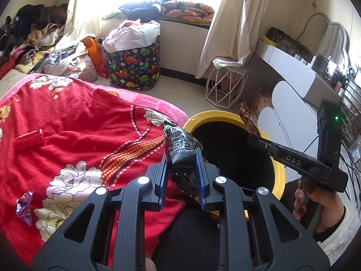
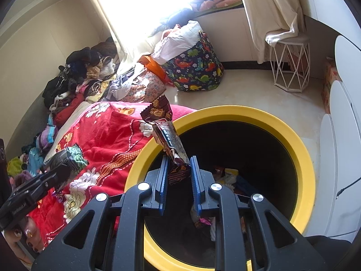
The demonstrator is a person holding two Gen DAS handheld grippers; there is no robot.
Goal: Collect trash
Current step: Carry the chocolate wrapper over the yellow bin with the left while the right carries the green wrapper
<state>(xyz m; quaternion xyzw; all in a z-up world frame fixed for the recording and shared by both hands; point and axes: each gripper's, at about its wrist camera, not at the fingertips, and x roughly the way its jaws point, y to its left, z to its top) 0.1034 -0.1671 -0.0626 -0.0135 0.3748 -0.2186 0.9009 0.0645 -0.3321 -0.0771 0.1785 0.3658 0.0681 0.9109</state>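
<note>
My left gripper is shut on a black and green snack wrapper, held over the bed's edge just left of the yellow-rimmed bin. My right gripper is shut on a brown chocolate wrapper and holds it above the bin's dark opening, near its left rim. Several pieces of trash lie at the bin's bottom. A red packet and a purple wrapper lie on the red floral bedspread.
A dinosaur-print laundry basket and a white wire stool stand on the floor beyond the bin. A white dresser is to the right. Piled clothes lie at the bed's far side.
</note>
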